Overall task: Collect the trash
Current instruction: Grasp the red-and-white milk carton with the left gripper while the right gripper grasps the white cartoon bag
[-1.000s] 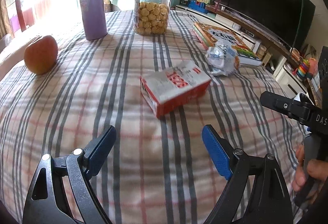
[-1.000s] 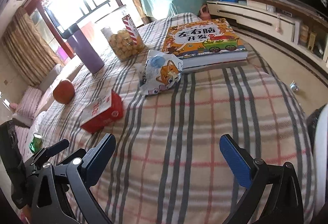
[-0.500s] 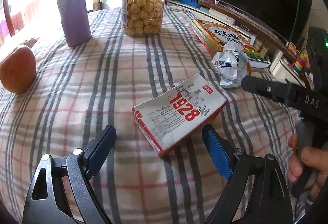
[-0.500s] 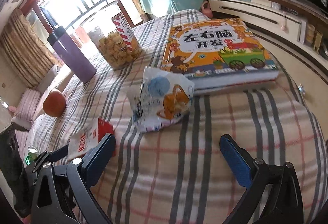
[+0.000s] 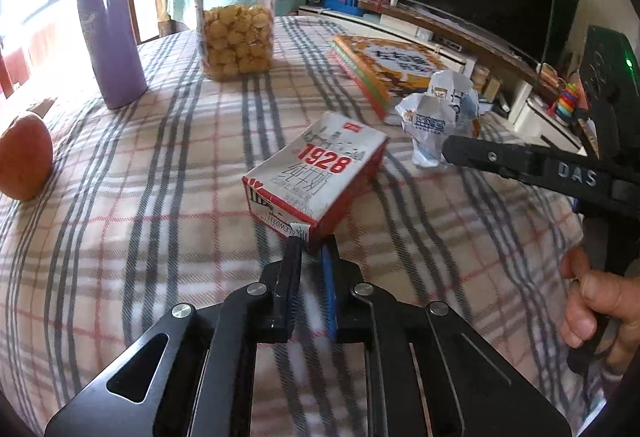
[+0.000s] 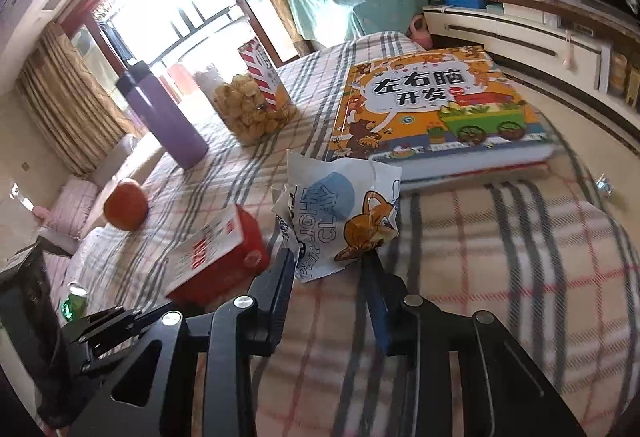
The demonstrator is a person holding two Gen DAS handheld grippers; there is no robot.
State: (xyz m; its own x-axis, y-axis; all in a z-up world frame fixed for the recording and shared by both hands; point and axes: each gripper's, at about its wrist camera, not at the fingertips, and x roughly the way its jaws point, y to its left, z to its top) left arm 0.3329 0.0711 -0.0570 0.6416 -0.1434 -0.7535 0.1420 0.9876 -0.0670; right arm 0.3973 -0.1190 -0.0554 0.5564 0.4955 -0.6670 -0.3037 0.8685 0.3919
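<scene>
On my plaid tablecloth (image 5: 132,197) I count one red-and-white milk carton (image 5: 320,173), one crumpled clay wrapper (image 6: 344,221), one purple thermos (image 5: 110,33), one clear jar of round snacks (image 5: 236,17) and one orange fruit (image 5: 24,157). Picture books (image 6: 436,109): a stack of two, by the edges in my left view (the lower one barely shows). One green can (image 6: 74,301) sits off the table's edge. Grippers: two, my left gripper (image 5: 310,253) and right gripper (image 6: 328,269).

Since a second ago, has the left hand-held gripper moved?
Yes. The left hand-held gripper came forward to the milk carton, which sat farther ahead before, and its jaws have just been closing on the carton's near corner flap.
</scene>
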